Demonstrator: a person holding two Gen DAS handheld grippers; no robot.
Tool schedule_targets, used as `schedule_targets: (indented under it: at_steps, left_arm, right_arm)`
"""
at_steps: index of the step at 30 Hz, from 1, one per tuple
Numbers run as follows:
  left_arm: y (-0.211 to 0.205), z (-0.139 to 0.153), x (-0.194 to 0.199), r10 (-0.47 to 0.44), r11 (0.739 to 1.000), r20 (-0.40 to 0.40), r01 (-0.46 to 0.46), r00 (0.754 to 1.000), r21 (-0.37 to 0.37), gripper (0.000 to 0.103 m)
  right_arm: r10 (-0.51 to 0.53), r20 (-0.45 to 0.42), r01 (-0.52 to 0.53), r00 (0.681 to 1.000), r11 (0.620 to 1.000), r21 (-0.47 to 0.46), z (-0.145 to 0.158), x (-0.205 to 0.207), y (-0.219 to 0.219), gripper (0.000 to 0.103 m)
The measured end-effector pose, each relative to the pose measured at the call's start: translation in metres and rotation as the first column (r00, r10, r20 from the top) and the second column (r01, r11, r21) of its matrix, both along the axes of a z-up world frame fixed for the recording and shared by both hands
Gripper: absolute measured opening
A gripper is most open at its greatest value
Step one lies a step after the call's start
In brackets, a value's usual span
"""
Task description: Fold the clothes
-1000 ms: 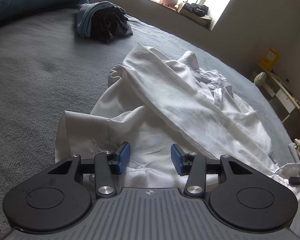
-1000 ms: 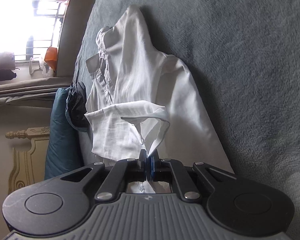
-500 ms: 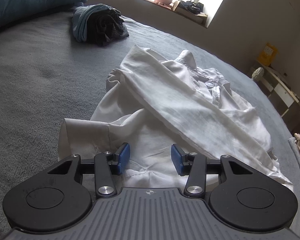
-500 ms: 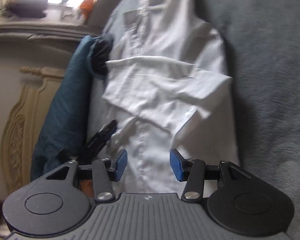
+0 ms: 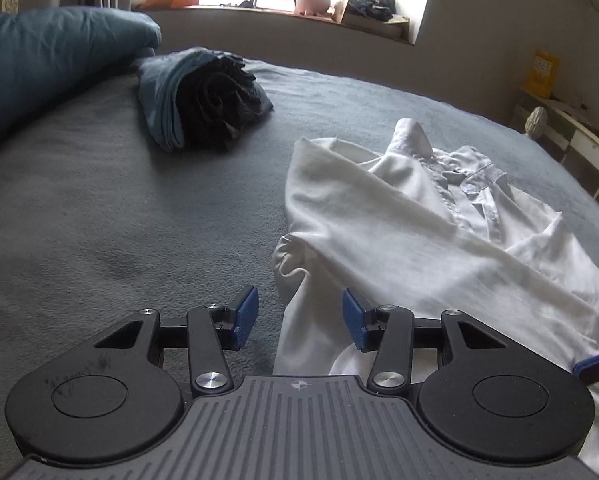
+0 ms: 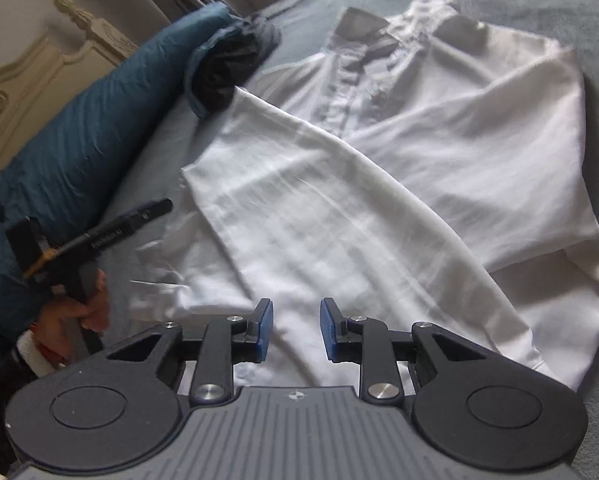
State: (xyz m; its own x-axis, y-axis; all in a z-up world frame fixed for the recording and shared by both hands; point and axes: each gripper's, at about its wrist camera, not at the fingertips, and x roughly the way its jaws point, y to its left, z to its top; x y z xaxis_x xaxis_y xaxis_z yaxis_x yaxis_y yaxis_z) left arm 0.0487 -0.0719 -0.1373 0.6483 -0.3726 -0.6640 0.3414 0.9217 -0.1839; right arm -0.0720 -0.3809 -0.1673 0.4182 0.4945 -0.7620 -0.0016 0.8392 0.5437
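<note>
Shirt (image 6: 399, 184), white, lies on the grey bed (image 5: 119, 200) with one sleeve (image 6: 339, 216) folded across its front. Right gripper (image 6: 295, 330): jaws part-open, just been closing, empty. Left gripper (image 5: 299, 320): jaws half-open, empty, over the shirt's edge. Grip the hem at both corners, fold evenly toward the collar. Rolled dark clothes (image 5: 207, 96) and teal pillow (image 5: 39, 64) lie well apart.
</note>
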Motion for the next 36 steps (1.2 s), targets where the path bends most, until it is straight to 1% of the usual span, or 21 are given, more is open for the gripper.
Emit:
schedule_targets:
  at_steps: [1, 2, 3, 4, 6, 8, 9, 12, 16, 18, 21, 23, 24, 28, 29, 31, 33, 36]
  left_arm:
    - [0.0, -0.003, 0.005, 0.008, 1.0, -0.006, -0.008, 1.0, -0.008, 0.046]
    - [0.0, -0.006, 0.01, 0.017, 1.0, -0.012, -0.017, 1.0, -0.016, 0.045]
    - [0.001, -0.008, 0.014, 0.047, 0.999, -0.01, -0.047, 0.999, -0.004, 0.043]
    - [0.002, -0.01, 0.017, 0.077, 0.997, -0.008, -0.077, 0.997, 0.008, 0.032]
    - [0.008, -0.013, 0.017, 0.125, 0.992, -0.001, -0.125, 0.992, 0.006, 0.029]
    - [0.014, -0.016, 0.015, 0.165, 0.986, 0.006, -0.165, 0.986, 0.008, 0.022]
    - [0.016, -0.018, 0.013, 0.174, 0.985, 0.009, -0.174, 0.985, 0.011, 0.022]
    - [0.023, -0.022, 0.009, 0.21, 0.978, 0.007, -0.21, 0.978, -0.022, 0.022]
    - [0.026, -0.024, 0.006, 0.221, 0.974, 0.009, -0.221, 0.975, -0.047, 0.023]
    - [0.034, -0.021, 0.007, 0.212, 0.972, -0.021, -0.214, 0.977, -0.098, 0.025]
    - [0.05, -0.015, 0.003, 0.205, 0.962, -0.074, -0.215, 0.976, -0.169, 0.035]
    - [0.057, -0.01, -0.003, 0.229, 0.958, -0.069, -0.237, 0.971, -0.163, 0.047]
    - [0.062, -0.009, -0.007, 0.251, 0.952, -0.066, -0.259, 0.966, -0.165, 0.05]
    - [0.076, -0.003, -0.015, 0.334, 0.92, -0.055, -0.339, 0.941, -0.197, 0.051]
    - [0.075, 0.0, -0.015, 0.336, 0.92, -0.042, -0.338, 0.941, -0.201, 0.051]
    - [0.066, 0.007, -0.012, 0.311, 0.931, -0.009, -0.307, 0.95, -0.199, 0.051]
    - [0.05, 0.014, -0.007, 0.26, 0.95, 0.034, -0.249, 0.965, -0.19, 0.051]
    - [0.019, 0.024, 0.01, 0.163, 0.977, 0.093, -0.147, 0.982, -0.153, 0.051]
  right_arm:
    - [-0.016, -0.031, 0.016, 0.999, 1.0, -0.011, -0.011, 0.002, -0.001, 0.023]
    - [-0.033, -0.04, 0.033, 0.999, 0.999, -0.002, -0.018, 0.0, -0.005, 0.018]
    - [-0.044, -0.045, 0.044, 0.998, 0.999, 0.009, -0.021, -0.002, -0.008, 0.017]
    - [-0.052, -0.049, 0.053, 0.997, 0.998, 0.018, -0.022, -0.003, -0.011, 0.015]
    - [-0.069, -0.058, 0.071, 0.996, 0.997, 0.038, -0.025, -0.006, -0.016, 0.013]
    - [-0.079, -0.066, 0.082, 0.995, 0.996, 0.047, -0.027, -0.009, -0.021, 0.01]
    - [-0.08, -0.067, 0.083, 0.995, 0.996, 0.044, -0.026, -0.008, -0.02, 0.01]
    - [-0.083, -0.063, 0.085, 0.995, 0.996, 0.038, -0.023, -0.007, -0.019, 0.009]
    - [-0.107, -0.075, 0.112, 0.991, 0.992, 0.06, -0.028, -0.006, -0.027, 0.002]
    - [-0.12, -0.086, 0.126, 0.989, 0.989, 0.074, -0.029, -0.007, -0.03, 0.002]
    - [-0.129, -0.096, 0.138, 0.987, 0.986, 0.092, -0.029, -0.006, -0.031, 0.002]
    - [-0.13, -0.097, 0.14, 0.987, 0.985, 0.099, -0.028, -0.006, -0.031, 0.004]
    - [-0.13, -0.096, 0.139, 0.987, 0.985, 0.102, -0.028, -0.006, -0.031, 0.004]
    - [-0.121, -0.082, 0.127, 0.989, 0.988, 0.082, -0.027, -0.007, -0.027, 0.004]
    - [-0.116, -0.078, 0.122, 0.99, 0.99, 0.071, -0.026, -0.007, -0.025, 0.004]
    - [-0.106, -0.069, 0.11, 0.992, 0.993, 0.05, -0.024, -0.007, -0.022, 0.004]
    - [-0.097, -0.059, 0.098, 0.994, 0.995, 0.028, -0.022, -0.007, -0.019, 0.004]
    - [-0.087, -0.052, 0.088, 0.995, 0.996, -0.001, -0.019, -0.008, -0.016, 0.004]
